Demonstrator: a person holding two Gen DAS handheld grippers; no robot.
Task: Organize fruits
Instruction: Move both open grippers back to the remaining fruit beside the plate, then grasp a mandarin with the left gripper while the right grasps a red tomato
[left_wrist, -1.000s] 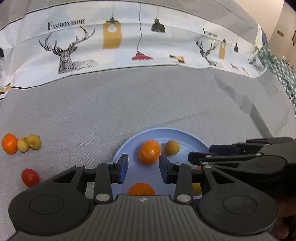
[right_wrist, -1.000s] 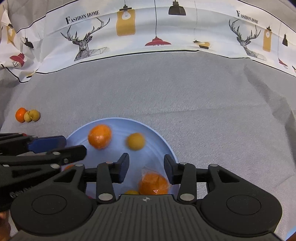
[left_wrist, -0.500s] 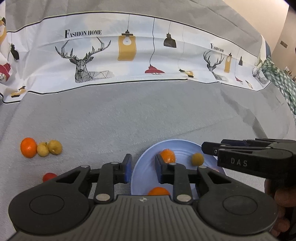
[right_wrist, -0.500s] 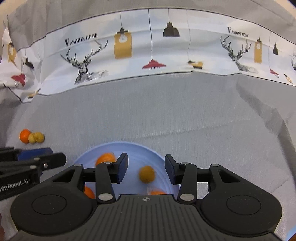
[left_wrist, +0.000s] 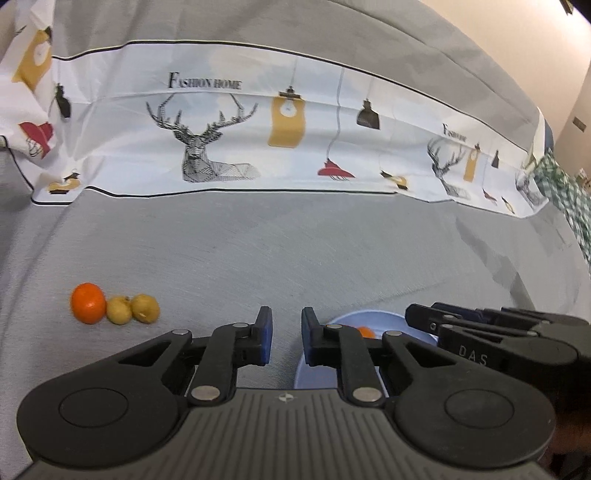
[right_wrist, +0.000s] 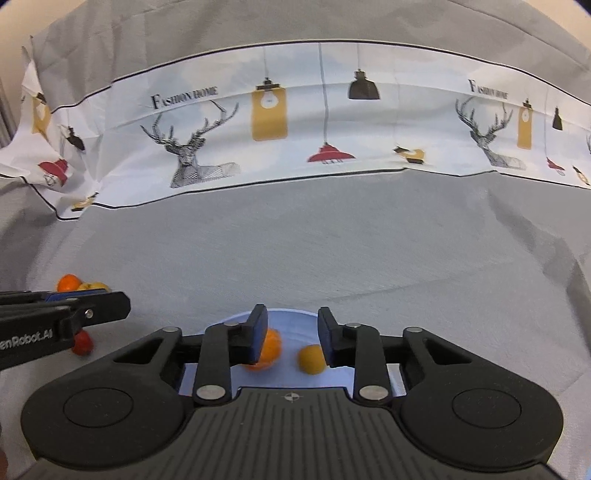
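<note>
Both tongs hover empty above a tabletop draped in grey cloth (left_wrist: 295, 240). The left tongs (left_wrist: 287, 334) are narrowed to a slim gap over bare cloth; the right tongs (right_wrist: 289, 334) show a wider but still narrow gap above the plate (right_wrist: 288, 317); both pairs of jaws have just been closing with nothing between them. The plate, near the tabletop's near edge, holds an orange (right_wrist: 269, 350) and a yellow fruit (right_wrist: 311, 359). A loose orange (left_wrist: 88, 302) and two yellow fruits (left_wrist: 144, 308) lie touching in a row toward the left edge; a red fruit (right_wrist: 82, 342) lies nearer, partly hidden. Risks, as judged: jaws this narrow would strike a fruit's top and roll it toward the edge; clustered fruits may be nudged apart; the two tongs, close together, may collide.
</note>
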